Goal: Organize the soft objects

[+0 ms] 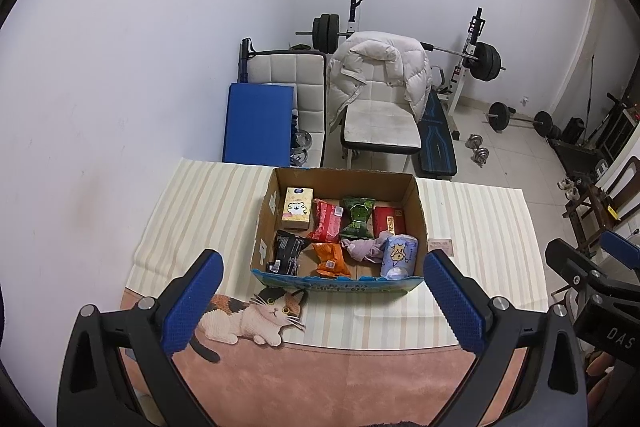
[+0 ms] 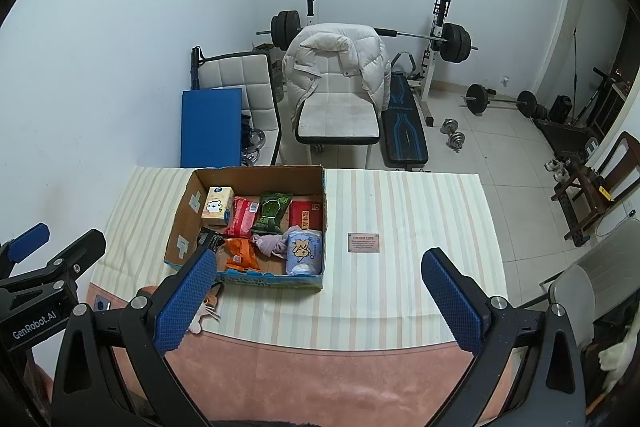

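An open cardboard box (image 1: 418, 215) (image 2: 325, 203) stands on a striped cloth. Inside lie a yellow tissue pack (image 1: 297, 213) (image 2: 217, 207), a red packet (image 1: 326, 225) (image 2: 242, 217), a green packet (image 1: 358, 218) (image 2: 273, 213), a dark red pack (image 1: 389, 221) (image 2: 305, 214), a black packet (image 1: 286, 251), an orange packet (image 1: 330, 259) (image 2: 240, 254), a lilac cloth (image 1: 366, 247) (image 2: 272, 244) and a pale blue tissue roll (image 1: 398, 254) (image 2: 304, 251). My left gripper (image 1: 322, 301) is open and empty, held above the table's near side in front of the box. My right gripper (image 2: 318, 301) is open and empty to the box's right.
The table cloth (image 1: 488, 227) has a cat picture (image 1: 248, 315) near the front and a small label (image 2: 363, 242) right of the box. Behind the table stand a chair with a white jacket (image 1: 378, 75), a blue mat (image 1: 258, 123) and a weight bench with barbells (image 1: 486, 61).
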Available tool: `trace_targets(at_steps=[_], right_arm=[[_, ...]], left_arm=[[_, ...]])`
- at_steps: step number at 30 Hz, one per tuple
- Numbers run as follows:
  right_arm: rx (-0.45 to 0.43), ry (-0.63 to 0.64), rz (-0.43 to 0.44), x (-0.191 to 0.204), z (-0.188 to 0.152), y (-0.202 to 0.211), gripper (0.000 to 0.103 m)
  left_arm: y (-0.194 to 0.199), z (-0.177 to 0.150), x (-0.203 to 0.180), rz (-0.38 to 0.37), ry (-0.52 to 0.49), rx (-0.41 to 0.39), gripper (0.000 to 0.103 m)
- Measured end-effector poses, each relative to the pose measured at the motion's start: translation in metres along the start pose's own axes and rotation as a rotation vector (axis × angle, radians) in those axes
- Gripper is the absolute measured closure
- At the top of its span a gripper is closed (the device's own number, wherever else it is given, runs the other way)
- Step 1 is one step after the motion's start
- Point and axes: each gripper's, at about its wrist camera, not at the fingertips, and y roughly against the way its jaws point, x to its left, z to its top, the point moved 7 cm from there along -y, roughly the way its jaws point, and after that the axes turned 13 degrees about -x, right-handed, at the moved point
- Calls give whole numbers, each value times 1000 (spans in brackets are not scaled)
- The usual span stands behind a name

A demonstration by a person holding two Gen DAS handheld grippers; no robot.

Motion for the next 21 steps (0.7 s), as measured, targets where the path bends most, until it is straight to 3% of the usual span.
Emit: trace_targets(at_steps=[21], right_arm=[[-6, -4, 0, -1, 0, 8, 0]], left_arm=[[8, -6, -5, 2, 2, -3, 0]])
